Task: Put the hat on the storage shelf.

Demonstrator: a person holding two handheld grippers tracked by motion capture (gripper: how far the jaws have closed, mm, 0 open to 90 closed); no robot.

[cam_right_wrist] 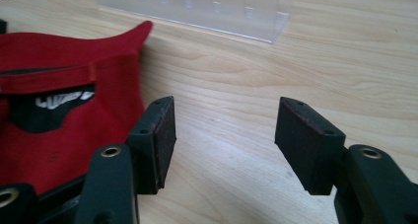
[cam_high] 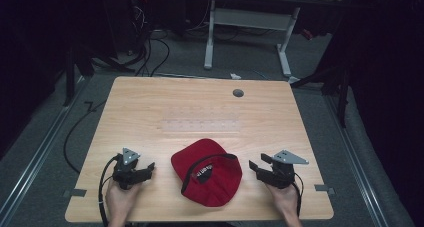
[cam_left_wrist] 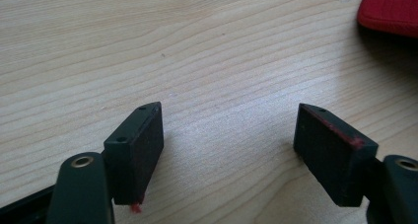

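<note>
The red cap (cam_high: 207,173) lies upside down near the desk's (cam_high: 150,107) front edge, between the left gripper (cam_high: 145,171) and right gripper (cam_high: 256,168). Both jaws stand wide, empty. A one-sided pinch may drag the soft fabric off the edge.

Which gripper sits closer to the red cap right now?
The right gripper: its jaws, open and empty, nearly reach the red cap. The left gripper has a wider strip of bare table before the cap.

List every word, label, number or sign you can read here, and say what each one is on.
White lettering on the black patch inside the red cap: too blurred to read in the high view, cut off and upside down in the right gripper view.
Nothing readable on the clear plastic rack, the table or the tongs.
</note>
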